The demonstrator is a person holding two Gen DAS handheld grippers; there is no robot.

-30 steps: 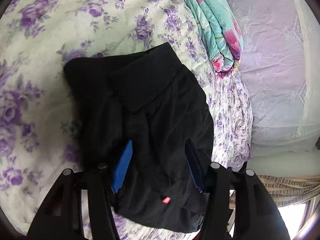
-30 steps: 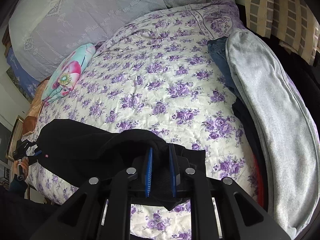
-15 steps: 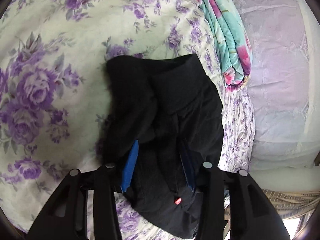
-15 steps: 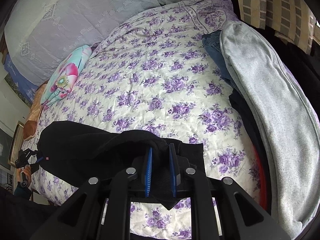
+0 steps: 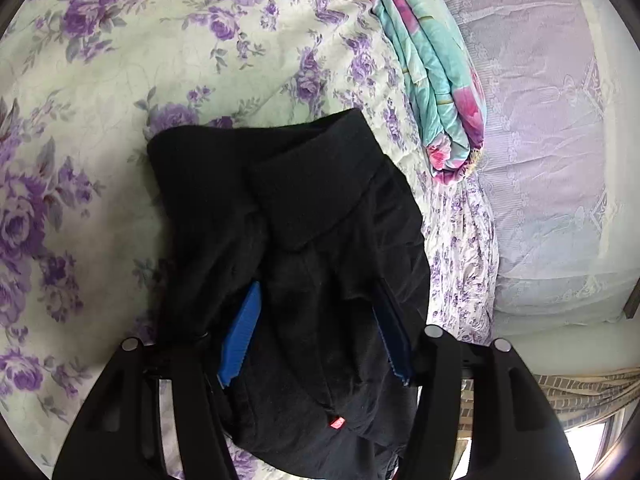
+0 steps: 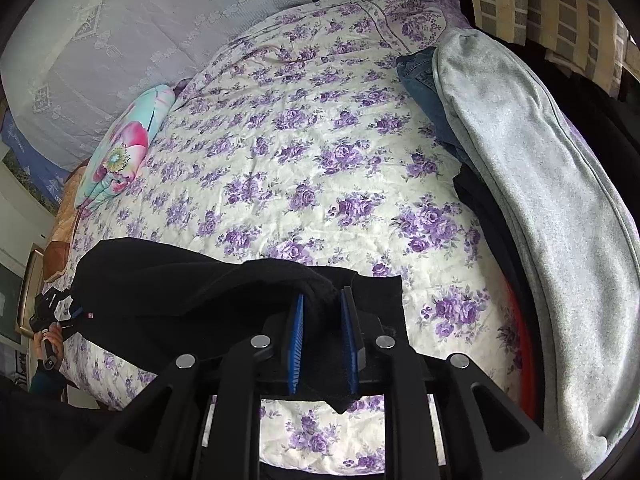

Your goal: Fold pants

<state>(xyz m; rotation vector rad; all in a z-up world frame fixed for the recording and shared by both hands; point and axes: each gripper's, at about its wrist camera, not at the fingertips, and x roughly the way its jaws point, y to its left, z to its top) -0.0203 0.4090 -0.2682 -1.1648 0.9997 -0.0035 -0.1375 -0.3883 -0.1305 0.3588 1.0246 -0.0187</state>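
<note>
clearly, in the left wrist view the black pants (image 5: 304, 240) lie bunched on the floral bedspread (image 5: 140, 60), one layer already lapped over another, which reads as a fold partly made. the left gripper (image 5: 316, 332) straddles the near part of the cloth: its jaws have just been opening, and the blue pads (image 5: 240, 340) stand wide with fabric heaped between them. the left pad shows bare blue with no cloth pressed on it, so i judge this tong loose and no longer pinching. dark folds swallow the right pad's tip, and black on black hides where the seams run. a small red tag (image 5: 335, 424) marks the near hem. a folded teal blanket (image 5: 436, 80) lies beyond, well apart from the pants.

in the right wrist view the right gripper (image 6: 322, 332) is nearly closed on a ridge of the pants (image 6: 180, 300), likely to pin that end while the other side is arranged. the cloth fills the gap and droops below the pads. at the far left edge the left gripper (image 6: 48, 312) sits tiny, its jaws unreadable. grey trousers (image 6: 540, 200) and jeans (image 6: 424, 88) wait at the right, partly cut off.
</note>
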